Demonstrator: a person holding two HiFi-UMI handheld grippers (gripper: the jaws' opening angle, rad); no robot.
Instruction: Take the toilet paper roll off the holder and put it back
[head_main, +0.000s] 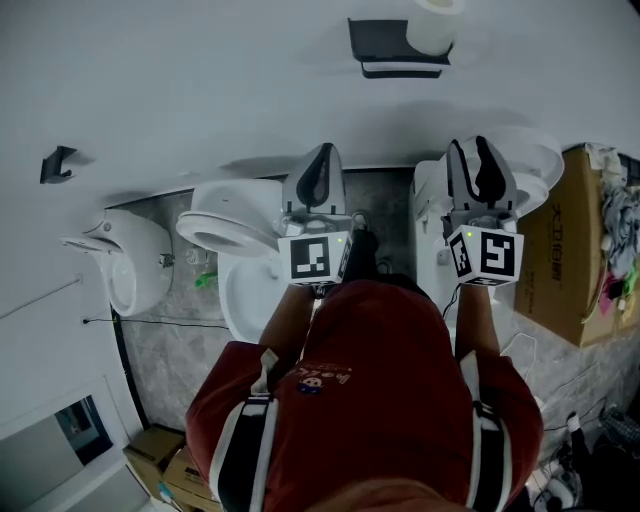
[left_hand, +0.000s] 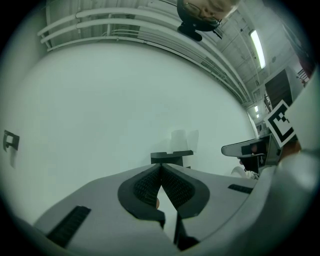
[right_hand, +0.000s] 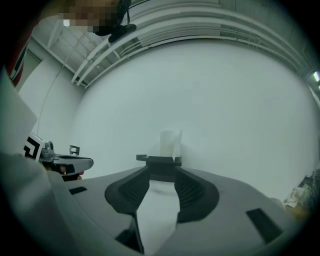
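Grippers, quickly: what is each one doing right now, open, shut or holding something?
Left gripper: shut, jaws together, nothing held.
Right gripper: open, empty; the toilet paper roll on its holder is ahead, untouched.
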